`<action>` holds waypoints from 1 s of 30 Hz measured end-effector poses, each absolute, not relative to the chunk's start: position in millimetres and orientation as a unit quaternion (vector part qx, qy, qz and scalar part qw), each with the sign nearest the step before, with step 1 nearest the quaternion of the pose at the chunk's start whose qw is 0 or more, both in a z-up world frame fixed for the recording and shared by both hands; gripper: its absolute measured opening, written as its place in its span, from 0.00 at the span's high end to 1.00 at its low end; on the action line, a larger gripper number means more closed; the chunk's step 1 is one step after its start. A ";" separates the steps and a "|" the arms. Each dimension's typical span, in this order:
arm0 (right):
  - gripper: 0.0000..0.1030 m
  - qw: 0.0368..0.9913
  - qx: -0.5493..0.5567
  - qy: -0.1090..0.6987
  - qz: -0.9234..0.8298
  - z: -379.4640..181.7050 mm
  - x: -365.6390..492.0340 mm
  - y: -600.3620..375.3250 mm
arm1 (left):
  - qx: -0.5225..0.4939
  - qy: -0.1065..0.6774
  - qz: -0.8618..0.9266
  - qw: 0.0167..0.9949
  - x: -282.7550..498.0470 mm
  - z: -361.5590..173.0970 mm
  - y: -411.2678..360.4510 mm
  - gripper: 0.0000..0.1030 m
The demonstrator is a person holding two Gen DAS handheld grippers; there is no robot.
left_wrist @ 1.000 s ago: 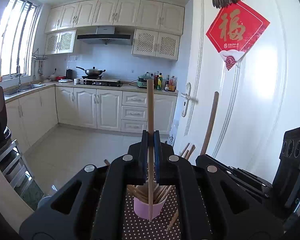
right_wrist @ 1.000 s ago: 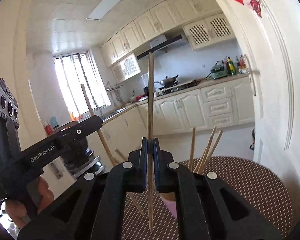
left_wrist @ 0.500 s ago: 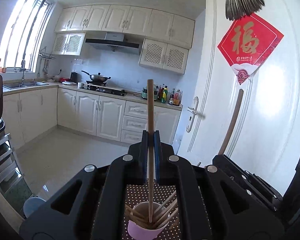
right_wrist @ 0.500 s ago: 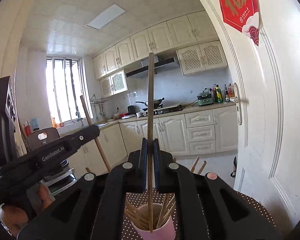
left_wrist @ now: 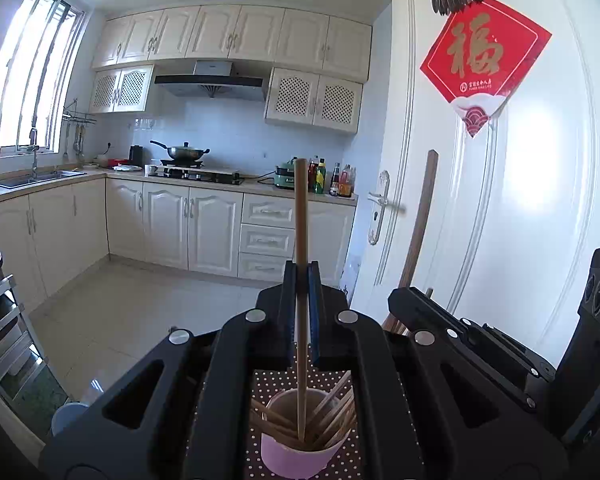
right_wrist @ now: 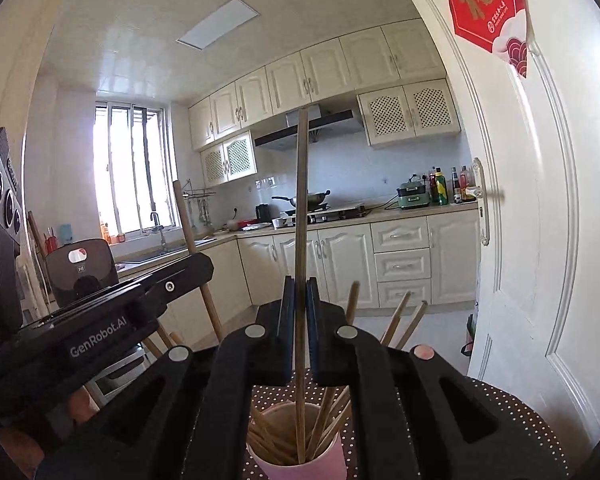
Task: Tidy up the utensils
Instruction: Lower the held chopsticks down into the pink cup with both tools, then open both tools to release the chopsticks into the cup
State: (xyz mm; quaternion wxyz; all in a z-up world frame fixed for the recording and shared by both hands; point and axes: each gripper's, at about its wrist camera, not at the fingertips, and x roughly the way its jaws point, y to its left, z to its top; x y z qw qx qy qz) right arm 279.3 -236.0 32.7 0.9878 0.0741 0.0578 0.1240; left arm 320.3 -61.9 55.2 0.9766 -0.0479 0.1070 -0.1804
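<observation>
Both chopsticks lowered into pink cup [left_wrist: 300, 454], tips hidden among sticks, left gripper [left_wrist: 301, 304] and right gripper [right_wrist: 300, 312] each clamping one.

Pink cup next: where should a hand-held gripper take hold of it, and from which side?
Grip the pink cup low on its wall, coming in level from the side. Its mouth is crowded with chopsticks fanning outward, so a rim or top grasp would likely foul them.

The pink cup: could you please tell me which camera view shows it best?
The left wrist view shows the pink cup best: its rim, inside and front wall sit between the left gripper's arms. The right wrist view cuts its wall off at the frame's bottom edge, showing mostly the rim and chopsticks inside.
</observation>
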 end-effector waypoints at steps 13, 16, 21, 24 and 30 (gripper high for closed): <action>0.96 0.984 0.075 0.085 0.136 18.7 275.4 -234.4 | -0.035 0.135 -0.191 0.972 316.1 42.1 -64.6 0.93; 0.96 0.983 0.075 0.091 0.138 17.2 273.5 -233.6 | -0.037 0.139 -0.191 0.971 315.0 42.2 -63.2 0.93; 0.96 0.982 0.074 0.100 0.143 13.8 269.2 -230.7 | -0.037 0.141 -0.186 0.972 310.1 44.0 -58.8 0.93; 0.96 0.981 0.075 0.107 0.145 11.9 267.6 -228.6 | -0.036 0.145 -0.186 0.971 307.1 45.1 -58.5 0.93; 0.95 0.979 0.072 0.124 0.145 6.6 265.9 -222.8 | -0.039 0.153 -0.196 0.968 298.1 44.9 -52.5 0.93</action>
